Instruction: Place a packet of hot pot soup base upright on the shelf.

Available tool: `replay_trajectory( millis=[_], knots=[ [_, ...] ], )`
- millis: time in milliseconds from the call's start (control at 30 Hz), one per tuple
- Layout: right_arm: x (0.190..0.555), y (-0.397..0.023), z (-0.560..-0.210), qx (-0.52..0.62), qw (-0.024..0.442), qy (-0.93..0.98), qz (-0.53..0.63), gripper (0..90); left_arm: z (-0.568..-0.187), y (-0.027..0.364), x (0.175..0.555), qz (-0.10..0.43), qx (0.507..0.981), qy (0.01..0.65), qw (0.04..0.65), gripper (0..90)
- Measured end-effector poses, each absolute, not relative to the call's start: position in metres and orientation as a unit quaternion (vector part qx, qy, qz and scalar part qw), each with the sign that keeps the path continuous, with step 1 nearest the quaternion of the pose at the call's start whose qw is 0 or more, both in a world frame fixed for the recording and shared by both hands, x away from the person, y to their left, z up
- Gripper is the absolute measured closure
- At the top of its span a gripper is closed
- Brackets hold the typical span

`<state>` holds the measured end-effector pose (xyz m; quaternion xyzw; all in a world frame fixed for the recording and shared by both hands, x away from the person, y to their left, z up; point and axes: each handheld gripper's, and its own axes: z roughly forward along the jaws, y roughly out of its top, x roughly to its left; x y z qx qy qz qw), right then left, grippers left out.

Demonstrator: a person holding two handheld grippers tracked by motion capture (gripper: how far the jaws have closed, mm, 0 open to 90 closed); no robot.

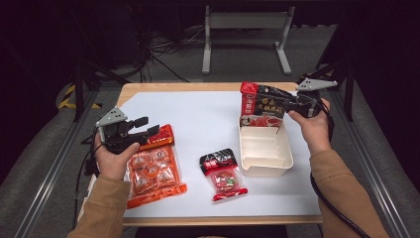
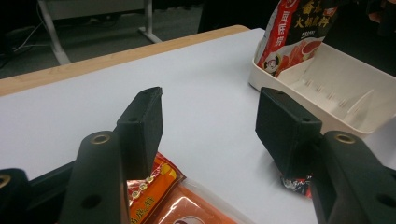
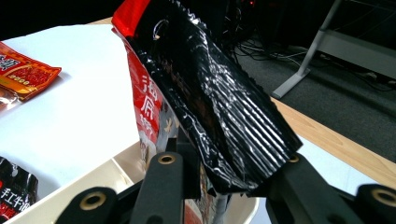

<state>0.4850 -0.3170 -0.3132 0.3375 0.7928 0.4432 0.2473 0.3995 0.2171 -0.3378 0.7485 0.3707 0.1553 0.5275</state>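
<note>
- Right gripper (image 1: 283,101), held in the person's right hand (image 1: 311,124) at the far right of the table, pinches a red and black sauce packet (image 1: 261,105) by its crinkled black edge; in the right gripper view the jaws stand on either side of that edge and press on it.
- Left gripper (image 1: 147,126), held in the left hand (image 1: 115,157) at the near left, has its jaws spread with nothing between them; in the left gripper view bare white table shows through the gap.
- White table top (image 1: 208,116) carries everything, with a wooden edge showing along its far side.
- Cream tray (image 1: 265,151) sits right of centre, its long side running away from the person, with a low divider inside.
- Sauce packet stands tilted at the far end of the tray, its lower end down inside the tray and its top leaning toward the right gripper.
- Orange snack bag (image 1: 154,168) lies flat at the near left, just under and beside the left gripper.
- Small black and red bag (image 1: 223,173) with a clear window lies flat between the orange bag and the tray, close to the tray's near corner.
</note>
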Motion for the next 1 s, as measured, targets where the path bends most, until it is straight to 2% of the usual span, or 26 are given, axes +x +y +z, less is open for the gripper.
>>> replay_trajectory(
  millis=[200, 500, 600, 867, 1000],
  knots=[
    [0.485, -0.317, -0.313, 0.342, 0.244, 0.792, 0.444, 73.0, -0.34, 0.218, 0.402, 0.153, 0.75, 0.373, 0.524, 40.8],
    [0.481, -0.325, -0.303, 0.375, 0.209, 0.765, 0.479, 47.1, -0.344, 0.222, 0.405, 0.153, 0.756, 0.375, 0.514, 35.7],
    [0.478, -0.329, -0.298, 0.381, 0.207, 0.763, 0.479, 42.8, -0.345, 0.224, 0.405, 0.153, 0.759, 0.375, 0.509, 34.8],
    [0.464, -0.341, -0.28, 0.378, 0.235, 0.76, 0.474, 36.1, -0.347, 0.231, 0.406, 0.157, 0.764, 0.377, 0.499, 33.8],
    [0.454, -0.348, -0.273, 0.384, 0.231, 0.764, 0.465, 37.4, -0.349, 0.236, 0.408, 0.157, 0.766, 0.381, 0.493, 33.2]
  ],
)
